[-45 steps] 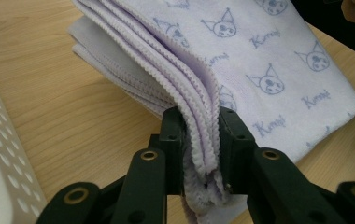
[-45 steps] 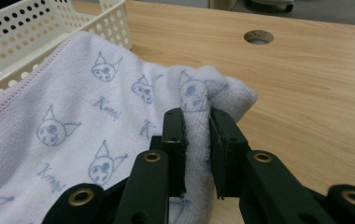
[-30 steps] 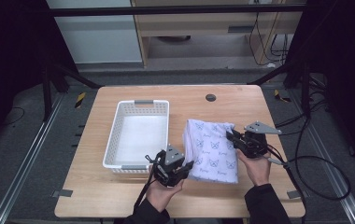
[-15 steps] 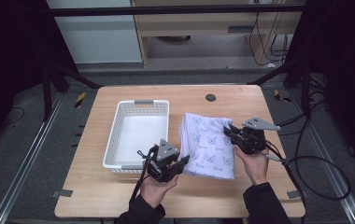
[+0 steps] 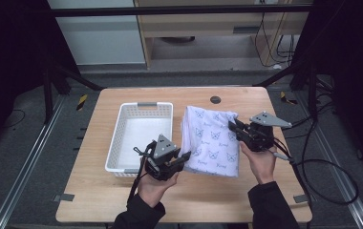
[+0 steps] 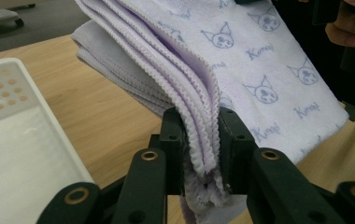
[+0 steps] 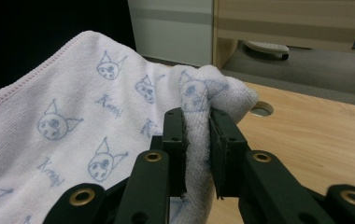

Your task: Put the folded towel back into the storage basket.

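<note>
A folded lilac towel (image 5: 212, 141) with a cat-face print lies on the wooden table (image 5: 265, 191), right of a white basket (image 5: 139, 133). My left gripper (image 5: 183, 157) is shut on the towel's near left corner, where several stitched layers (image 6: 199, 140) are pinched between the jaws. My right gripper (image 5: 233, 125) is shut on the towel's far right corner, a bunched fold (image 7: 197, 126) squeezed between its jaws. The gripped edges are lifted slightly off the table. The towel (image 7: 73, 121) spreads out to the left in the right gripper view.
The white perforated basket (image 6: 21, 140) sits empty just left of the towel. A round cable hole (image 5: 215, 99) is in the table at the back. Cables (image 5: 323, 167) trail off the table's right side. A cabinet (image 5: 203, 28) stands beyond the far edge.
The towel has shifted left toward the basket with both grippers holding it. The left hand has moved slightly left and down; the right gripper followed a little left.
</note>
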`<state>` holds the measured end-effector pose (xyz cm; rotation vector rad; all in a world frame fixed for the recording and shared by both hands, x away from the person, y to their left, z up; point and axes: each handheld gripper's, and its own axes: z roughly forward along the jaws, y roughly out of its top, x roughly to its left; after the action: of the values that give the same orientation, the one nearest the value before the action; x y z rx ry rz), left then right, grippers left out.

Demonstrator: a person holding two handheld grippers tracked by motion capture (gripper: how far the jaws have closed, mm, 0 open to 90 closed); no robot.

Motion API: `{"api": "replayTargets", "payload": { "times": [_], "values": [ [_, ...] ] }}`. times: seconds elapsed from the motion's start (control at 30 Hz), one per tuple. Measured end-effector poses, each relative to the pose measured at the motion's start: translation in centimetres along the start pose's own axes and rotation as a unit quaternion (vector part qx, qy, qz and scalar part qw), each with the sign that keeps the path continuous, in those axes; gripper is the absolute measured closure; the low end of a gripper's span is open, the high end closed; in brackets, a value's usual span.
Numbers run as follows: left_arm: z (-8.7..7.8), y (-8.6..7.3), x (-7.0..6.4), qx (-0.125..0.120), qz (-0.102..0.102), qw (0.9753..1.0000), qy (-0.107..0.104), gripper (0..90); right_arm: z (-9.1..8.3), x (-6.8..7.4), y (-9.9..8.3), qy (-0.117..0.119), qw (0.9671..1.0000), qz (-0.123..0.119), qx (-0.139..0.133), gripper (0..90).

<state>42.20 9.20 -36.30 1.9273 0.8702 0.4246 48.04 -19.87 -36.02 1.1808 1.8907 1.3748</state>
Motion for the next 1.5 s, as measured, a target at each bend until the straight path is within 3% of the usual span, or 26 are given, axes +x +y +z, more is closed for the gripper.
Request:
{"api": "replayTargets", "payload": {
  "times": [0.37, 0.83, 1.5],
  "values": [
    [-1.6, 0.3, 1.4, -0.019, -0.013, 0.9997, -0.002, 73.1, 0.4, 1.7, 2.1, 0.003, 0.9998, -0.016, -0.01, 77.9],
    [-3.7, 0.5, 3.0, -0.035, -0.014, 0.9991, 0.018, 73.1, 1.6, 4.0, 3.9, 0.004, 0.9993, -0.034, -0.018, 78.0],
    [-6.9, -0.1, 5.7, -0.059, -0.031, 0.9968, 0.043, 73.1, 4.0, 7.0, 6.1, 0.035, 0.9981, -0.042, -0.029, 77.9]
  ]
}}
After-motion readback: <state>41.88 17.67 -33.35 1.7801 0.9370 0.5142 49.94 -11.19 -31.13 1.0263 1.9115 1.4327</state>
